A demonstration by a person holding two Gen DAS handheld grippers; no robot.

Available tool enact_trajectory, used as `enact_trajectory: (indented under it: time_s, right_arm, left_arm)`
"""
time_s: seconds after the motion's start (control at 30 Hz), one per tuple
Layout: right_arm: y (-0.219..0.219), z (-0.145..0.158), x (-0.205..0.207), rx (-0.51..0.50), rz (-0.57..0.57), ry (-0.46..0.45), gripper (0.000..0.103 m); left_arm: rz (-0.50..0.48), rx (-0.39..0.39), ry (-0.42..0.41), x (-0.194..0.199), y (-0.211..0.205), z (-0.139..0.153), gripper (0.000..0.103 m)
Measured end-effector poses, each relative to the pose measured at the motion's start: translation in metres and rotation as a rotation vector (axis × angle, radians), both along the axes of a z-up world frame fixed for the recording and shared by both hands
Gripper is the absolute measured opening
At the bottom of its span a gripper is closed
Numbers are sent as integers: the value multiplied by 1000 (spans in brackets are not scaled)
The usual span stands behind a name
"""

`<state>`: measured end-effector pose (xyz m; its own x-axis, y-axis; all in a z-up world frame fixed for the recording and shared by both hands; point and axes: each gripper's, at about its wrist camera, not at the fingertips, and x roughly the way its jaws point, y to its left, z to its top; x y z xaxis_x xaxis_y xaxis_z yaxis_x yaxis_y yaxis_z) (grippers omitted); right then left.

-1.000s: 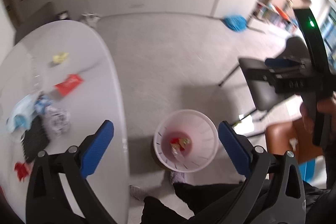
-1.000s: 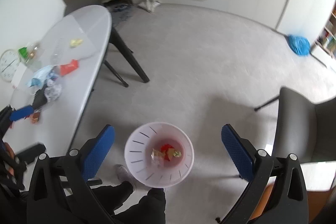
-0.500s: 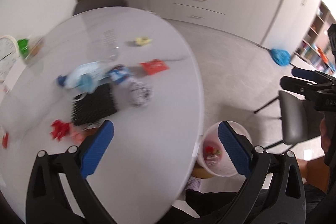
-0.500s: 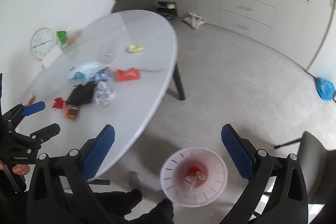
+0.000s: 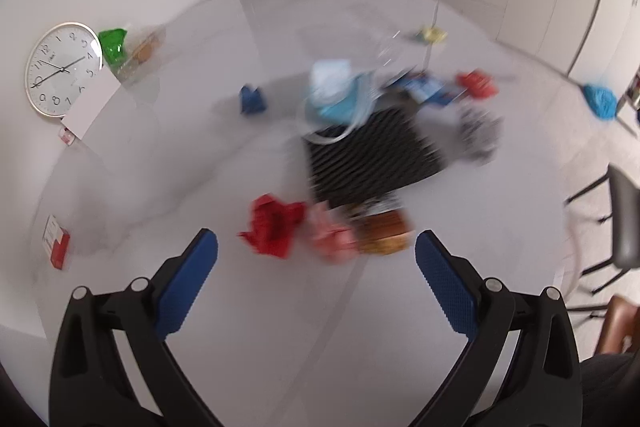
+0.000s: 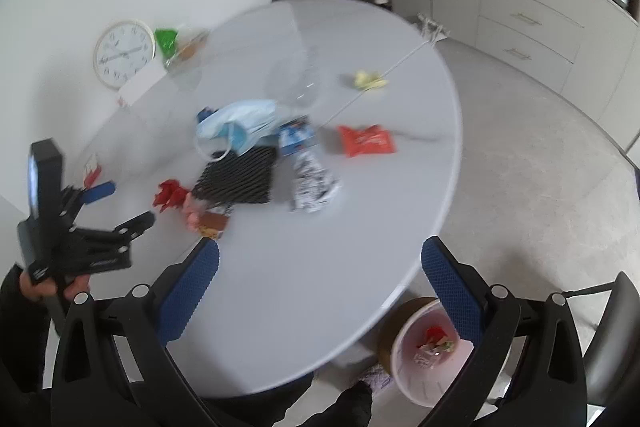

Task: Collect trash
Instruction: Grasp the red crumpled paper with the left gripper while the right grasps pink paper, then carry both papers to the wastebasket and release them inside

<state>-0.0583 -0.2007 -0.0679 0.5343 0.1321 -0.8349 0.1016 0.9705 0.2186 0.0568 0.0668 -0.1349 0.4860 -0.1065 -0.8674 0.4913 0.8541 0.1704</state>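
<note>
Trash lies scattered on the white oval table [image 6: 320, 287]. A crumpled red wrapper [image 5: 274, 227], a pink wrapper [image 5: 332, 235] and a brown wrapper [image 5: 384, 231] sit just ahead of my left gripper [image 5: 316, 251], which is open and empty. Behind them are a black ribbed sheet [image 5: 372, 155], a blue face mask [image 5: 336, 95] and a red packet [image 5: 478, 84]. My right gripper [image 6: 320, 259] hangs open and empty over the table's near edge. From there I see the left gripper [image 6: 120, 206] near the red wrapper [image 6: 170, 195]. The pink bin [image 6: 404, 383] stands on the floor, holding wrappers.
A wall clock [image 5: 62, 69], a green bag [image 5: 112, 45] and a small red box [image 5: 56, 241] lie at the table's left side. A silver wrapper [image 6: 312, 183] and a yellow scrap [image 6: 370, 79] lie further right. A dark chair [image 6: 612, 339] stands right of the bin.
Both views have swung up from the bin on the floor to the tabletop. My left gripper has come in over the table toward the red and pink wrappers. Both grippers stayed open.
</note>
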Motion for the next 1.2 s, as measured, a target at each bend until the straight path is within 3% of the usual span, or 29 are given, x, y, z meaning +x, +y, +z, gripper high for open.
enact_trajectory:
  time_s: [0.13, 0.23, 0.3, 0.43, 0.53, 0.57, 0.6, 0.8, 0.87, 1.2]
  right_arm:
    - [37, -9, 22, -20, 43, 31, 101]
    - [66, -16, 39, -37, 76, 48, 101]
    - [80, -20, 47, -38, 93, 59, 101]
    - [106, -28, 62, -47, 134, 77, 100]
    - [126, -39, 74, -34, 179, 98, 94]
    - [131, -43, 78, -22, 191, 106, 91]
    - [135, -47, 81, -17, 197, 114, 87]
    - [169, -72, 105, 31, 266, 163, 74]
    - [185, -82, 115, 9, 301, 171, 73]
    - [227, -126, 143, -106, 356, 264, 44]
  left_arm:
    - [-66, 25, 28, 25, 19, -24, 93]
    - [-95, 26, 61, 42, 26, -41, 86]
    - [-107, 12, 86, 56, 31, -54, 76]
    - [-146, -20, 125, 71, 32, -71, 68]
    - [-184, -40, 151, 76, 29, -81, 57]
    - [-187, -50, 163, 78, 29, -84, 47]
    - [-177, -69, 187, 81, 30, -88, 40]
    - [-72, -189, 232, 90, 59, -85, 34]
    - [-37, -204, 226, 90, 70, -80, 34]
    - [121, -289, 181, 69, 115, -39, 34]
